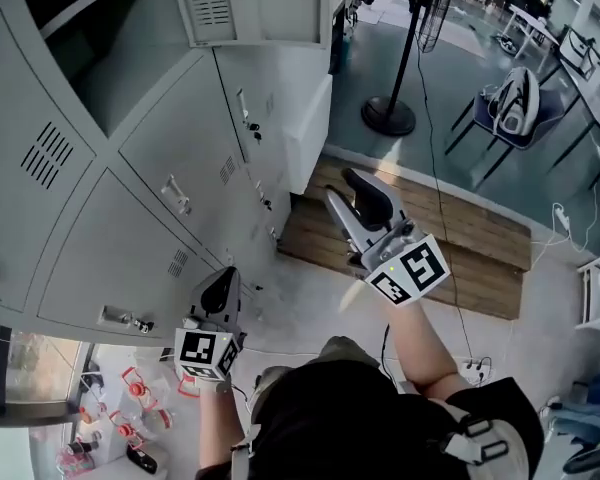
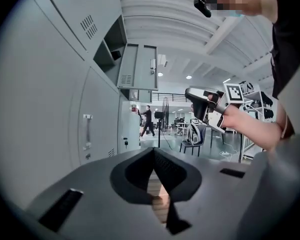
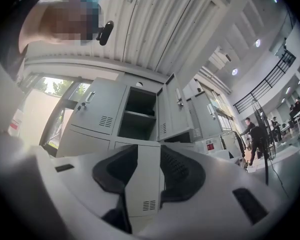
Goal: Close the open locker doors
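A bank of grey lockers (image 1: pixel 130 198) fills the left of the head view. One upper compartment (image 1: pixel 80 28) stands open, its door (image 1: pixel 250 3) swung outward. The right gripper view shows that same dark compartment (image 3: pixel 137 111) and door (image 3: pixel 171 111) ahead and above; the left gripper view shows the door (image 2: pixel 140 66) up the locker row. My left gripper (image 1: pixel 218 290) is low beside a closed lower door, jaws together, holding nothing (image 2: pixel 153 151). My right gripper (image 1: pixel 355 196) is raised in the middle, clear of the lockers, jaws apart and empty (image 3: pixel 149 154).
A standing fan's base (image 1: pixel 390 113) and cable sit beyond the lockers. A chair with a bag (image 1: pixel 515 103) is at the upper right. A wooden platform (image 1: pixel 440 243) lies on the floor ahead. Small red items (image 1: pixel 130 418) lie at the lower left. A person (image 2: pixel 147 119) walks far off.
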`<state>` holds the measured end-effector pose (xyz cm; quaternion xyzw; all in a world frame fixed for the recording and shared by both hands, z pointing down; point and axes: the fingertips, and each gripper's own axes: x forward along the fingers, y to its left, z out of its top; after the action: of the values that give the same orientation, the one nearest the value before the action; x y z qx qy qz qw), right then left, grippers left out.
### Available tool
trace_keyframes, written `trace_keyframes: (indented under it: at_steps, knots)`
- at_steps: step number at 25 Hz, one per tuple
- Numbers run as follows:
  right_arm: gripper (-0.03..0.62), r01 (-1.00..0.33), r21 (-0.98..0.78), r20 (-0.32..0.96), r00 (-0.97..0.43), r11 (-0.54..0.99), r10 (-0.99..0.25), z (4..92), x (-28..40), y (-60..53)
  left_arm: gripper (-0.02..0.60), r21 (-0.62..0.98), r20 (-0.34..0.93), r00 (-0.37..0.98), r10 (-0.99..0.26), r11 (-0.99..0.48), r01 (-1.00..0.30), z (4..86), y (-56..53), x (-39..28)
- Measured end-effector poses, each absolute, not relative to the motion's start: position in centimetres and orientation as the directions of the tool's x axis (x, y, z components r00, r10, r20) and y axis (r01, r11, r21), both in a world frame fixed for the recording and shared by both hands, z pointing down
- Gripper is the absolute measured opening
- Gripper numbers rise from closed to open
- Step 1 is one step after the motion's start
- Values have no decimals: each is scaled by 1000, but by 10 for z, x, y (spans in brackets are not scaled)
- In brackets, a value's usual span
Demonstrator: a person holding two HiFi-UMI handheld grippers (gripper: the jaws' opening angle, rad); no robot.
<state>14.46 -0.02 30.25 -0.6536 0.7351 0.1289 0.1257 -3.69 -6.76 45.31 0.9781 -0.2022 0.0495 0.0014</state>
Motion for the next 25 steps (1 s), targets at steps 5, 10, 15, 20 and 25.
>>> trace_keyframes:
  at_steps: [5,10,15,20,25]
  knots:
    - [147,-997,18,-352,-79,78,-933,312,205,18,9,-40,92,928,-362,-932,-360,451,-60,25]
    - [147,-998,10,-343,-56,55,-938,319,250,17,9,-35,93,935,-344,-939,-342,453,-66,66]
    - [149,-999,14,-356,-34,31,-934,312,280,0,9,-31,92,942,-321,-947,-320,453,-84,92]
    - [149,-999,36,-364,-38,27,-931,297,297,-39,9,-31,84,944,-320,-947,-319,446,-124,107]
    - [152,-997,70,-374,-68,45,-925,283,299,-84,9,-30,82,948,-309,-951,-307,444,-164,115]
